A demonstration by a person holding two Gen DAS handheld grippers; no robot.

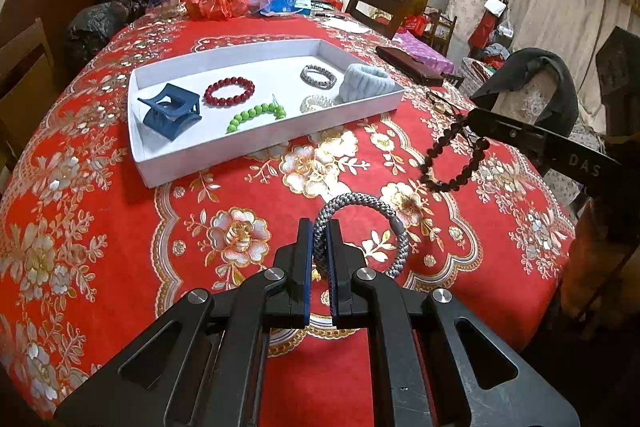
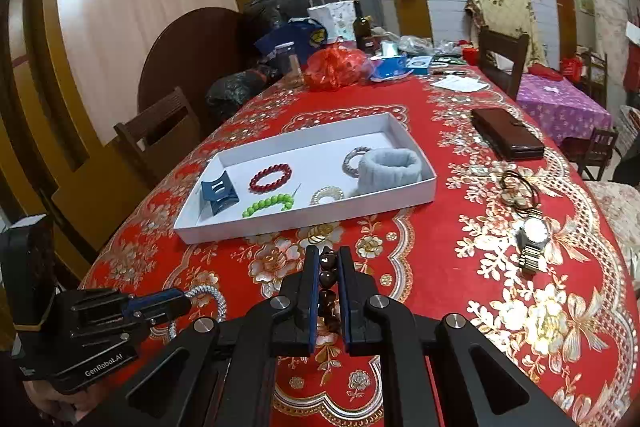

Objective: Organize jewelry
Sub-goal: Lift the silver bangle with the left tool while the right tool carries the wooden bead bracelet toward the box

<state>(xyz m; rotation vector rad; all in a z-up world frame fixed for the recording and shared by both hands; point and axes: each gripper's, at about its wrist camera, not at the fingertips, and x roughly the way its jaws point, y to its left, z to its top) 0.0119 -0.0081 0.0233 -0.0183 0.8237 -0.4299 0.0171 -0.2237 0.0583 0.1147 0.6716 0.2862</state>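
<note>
My left gripper [image 1: 319,227] is shut on a grey braided bracelet [image 1: 372,211] and holds it above the red tablecloth, near the front of the white tray [image 1: 256,151]. My right gripper [image 2: 328,255] is shut on a dark brown beaded bracelet [image 2: 327,277]; in the left wrist view that bracelet [image 1: 452,163] hangs from its tip at the right. The tray [image 2: 304,223] holds a blue hair claw [image 1: 170,111], a red bead bracelet [image 1: 229,91], a green bead bracelet [image 1: 256,115], a grey braided bracelet [image 1: 318,75], a clear coil tie [image 1: 316,103] and a pale blue band [image 1: 370,83].
A gold wristwatch [image 2: 534,241] and a dark cord necklace [image 2: 518,189] lie on the cloth right of the tray. A brown wallet [image 2: 506,139] lies farther back. Bags, a bottle and clutter crowd the table's far end. Chairs stand around the table.
</note>
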